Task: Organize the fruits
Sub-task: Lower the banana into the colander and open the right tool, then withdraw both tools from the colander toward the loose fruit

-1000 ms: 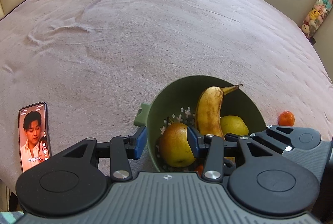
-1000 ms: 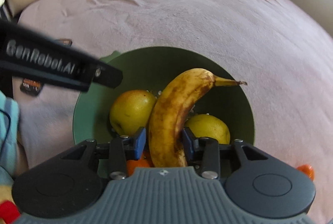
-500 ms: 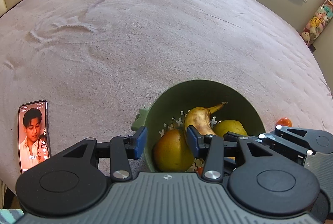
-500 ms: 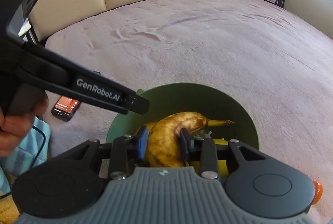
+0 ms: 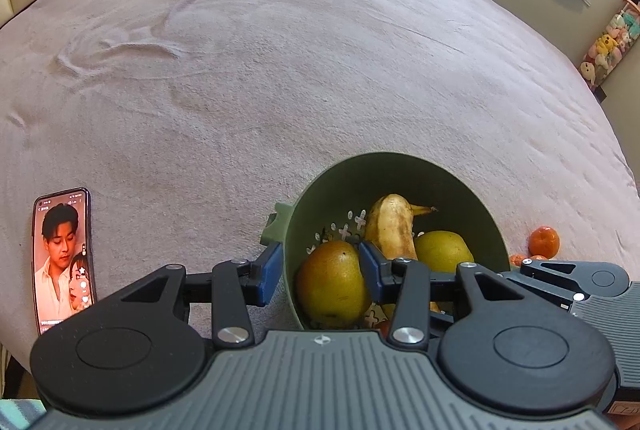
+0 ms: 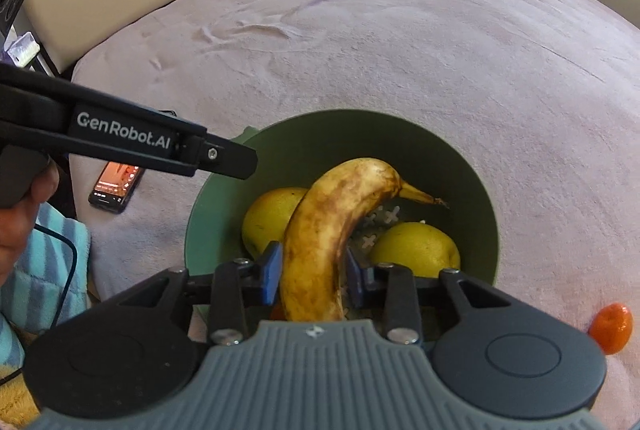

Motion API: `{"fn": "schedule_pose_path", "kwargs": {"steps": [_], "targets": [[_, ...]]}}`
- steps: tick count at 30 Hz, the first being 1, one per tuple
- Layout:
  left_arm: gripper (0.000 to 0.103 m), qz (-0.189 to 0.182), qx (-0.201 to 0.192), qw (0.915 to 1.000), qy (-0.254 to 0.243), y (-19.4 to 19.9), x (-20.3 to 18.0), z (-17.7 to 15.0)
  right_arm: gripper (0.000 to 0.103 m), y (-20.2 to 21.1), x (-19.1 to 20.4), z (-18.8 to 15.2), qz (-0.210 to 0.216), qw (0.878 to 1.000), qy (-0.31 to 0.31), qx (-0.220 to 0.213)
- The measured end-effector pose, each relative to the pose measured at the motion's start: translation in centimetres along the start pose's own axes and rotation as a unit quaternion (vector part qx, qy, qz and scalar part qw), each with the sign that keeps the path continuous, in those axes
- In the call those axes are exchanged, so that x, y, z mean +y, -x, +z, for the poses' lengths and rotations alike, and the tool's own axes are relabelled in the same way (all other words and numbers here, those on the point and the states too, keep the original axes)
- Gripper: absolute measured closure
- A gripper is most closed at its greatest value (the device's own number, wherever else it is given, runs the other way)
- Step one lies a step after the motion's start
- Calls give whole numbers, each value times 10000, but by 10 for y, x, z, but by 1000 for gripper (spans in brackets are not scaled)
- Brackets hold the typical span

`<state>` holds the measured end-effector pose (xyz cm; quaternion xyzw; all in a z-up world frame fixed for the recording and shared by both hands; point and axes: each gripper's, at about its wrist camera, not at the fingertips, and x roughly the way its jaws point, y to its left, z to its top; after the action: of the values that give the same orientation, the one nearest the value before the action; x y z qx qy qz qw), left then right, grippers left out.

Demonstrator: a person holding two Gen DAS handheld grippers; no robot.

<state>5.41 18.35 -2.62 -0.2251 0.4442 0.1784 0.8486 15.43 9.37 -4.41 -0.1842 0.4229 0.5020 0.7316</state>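
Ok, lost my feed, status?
Right tongs shut on banana over bowl. Left tongs open, straddling its rim. Nothing blocking.

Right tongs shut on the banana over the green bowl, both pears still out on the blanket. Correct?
Not quite. Right tongs are shut on the banana over the green bowl, but both pears lie inside the bowl, as the right wrist view shows.
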Motion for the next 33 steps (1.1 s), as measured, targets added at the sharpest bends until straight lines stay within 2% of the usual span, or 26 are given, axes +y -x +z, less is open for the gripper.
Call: {"fn": "schedule_pose_path", "kwargs": {"steps": [5, 7, 13, 16, 24, 33], "targets": [[52, -75, 16, 9999, -115, 1, -7, -1, 68, 13, -9, 0, 63, 9995, -292, -124], [52, -129, 19, 9997, -196, 1, -12, -2, 64, 24, -12, -4, 13, 9991, -359, -218], [52, -406, -136, 9972, -612, 8, -36, -9, 58, 61, -18, -17, -570, 9958, -533, -473], [52, -624, -275, 9936, -898, 13, -54, -15, 58, 80, -29, -29, -893, 9906, -825, -622], [52, -1305, -460, 9768, -1633, 16, -111, -37, 58, 126, -67, -89, -1654, 9615, -1993, -921], [52, -1607, -361, 9599, -2267, 5, -163, -70, 58, 150, -100, -155, -2193, 9315, -2768, -875]]}}
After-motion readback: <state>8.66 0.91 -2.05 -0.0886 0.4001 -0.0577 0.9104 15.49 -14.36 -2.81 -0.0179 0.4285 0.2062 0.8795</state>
